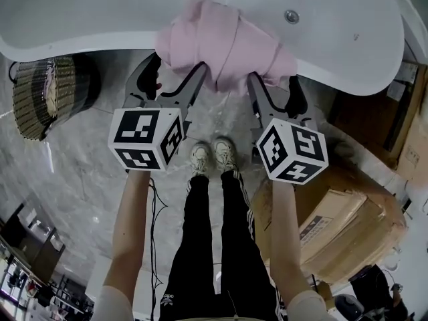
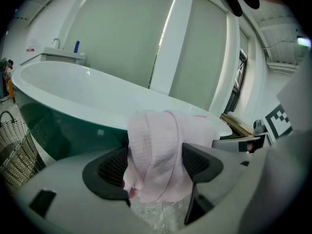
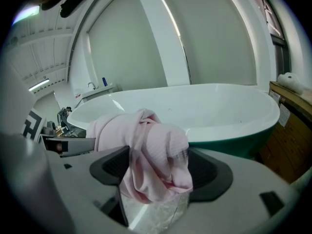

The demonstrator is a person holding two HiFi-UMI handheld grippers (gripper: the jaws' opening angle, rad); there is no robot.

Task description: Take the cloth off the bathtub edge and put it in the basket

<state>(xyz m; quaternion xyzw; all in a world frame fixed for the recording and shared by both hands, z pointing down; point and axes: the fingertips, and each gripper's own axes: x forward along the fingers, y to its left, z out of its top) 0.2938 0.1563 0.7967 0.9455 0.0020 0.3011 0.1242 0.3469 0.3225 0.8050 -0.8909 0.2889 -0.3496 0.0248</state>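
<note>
Both are on it: the left gripper [image 2: 155,167] is clamped on the pink cloth [image 1: 224,42] and the right gripper [image 3: 158,169] pinches its other side, bunched over the bathtub rim [image 1: 80,42]. Grab done, I'd say; the carry to the wicker basket [image 1: 43,95], floor-left, remains

Head cam steep down; gripper views close, level; all share bathtub [image 1: 87,42].

**Out of sight**

Covered by the cloth [image 1: 224,42]: a stretch of the bathtub [image 1: 100,19] rim, plus the jaw tips of the left gripper [image 1: 175,73] and right gripper [image 1: 275,85]. Cut by the left edge in the left gripper view: the basket [image 2: 12,150]. Too small to identify: blue item [image 2: 76,47] on the far ledge [image 2: 63,56].
</note>
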